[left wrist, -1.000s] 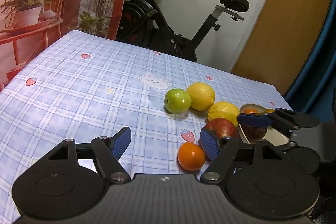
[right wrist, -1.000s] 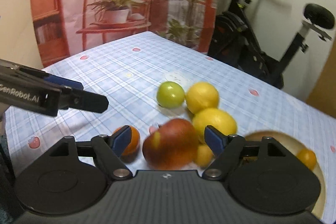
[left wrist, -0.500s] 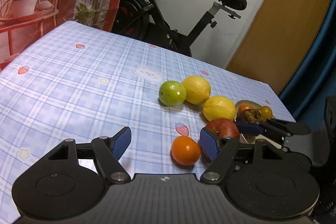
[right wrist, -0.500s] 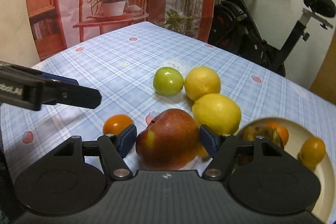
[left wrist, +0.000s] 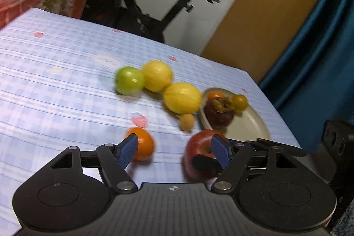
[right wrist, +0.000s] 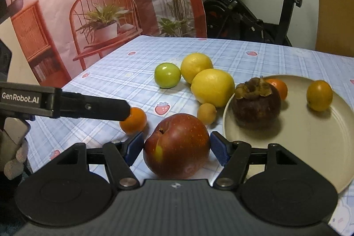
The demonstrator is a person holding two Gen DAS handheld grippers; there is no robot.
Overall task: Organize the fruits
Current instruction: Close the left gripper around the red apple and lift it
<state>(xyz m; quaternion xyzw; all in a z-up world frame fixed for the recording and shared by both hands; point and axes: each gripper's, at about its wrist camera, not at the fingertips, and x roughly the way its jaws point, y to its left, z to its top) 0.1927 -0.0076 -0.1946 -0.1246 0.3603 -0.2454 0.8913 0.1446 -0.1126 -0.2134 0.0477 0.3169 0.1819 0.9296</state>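
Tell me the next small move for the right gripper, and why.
Probably lift the red apple and carry it over the plate. The right gripper has its blue pads against both sides of the apple, which sits on the tablecloth just beside the plate, where a dark fruit and two small orange ones already lie.

right hand-held gripper (right wrist: 177, 148) clamped on apple (right wrist: 177, 145), left hand-held gripper (left wrist: 174, 150) open

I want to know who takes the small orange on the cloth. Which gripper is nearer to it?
Left. The left gripper is open with one fingertip right beside the orange. The right gripper is shut on the red apple, off to the orange's side.
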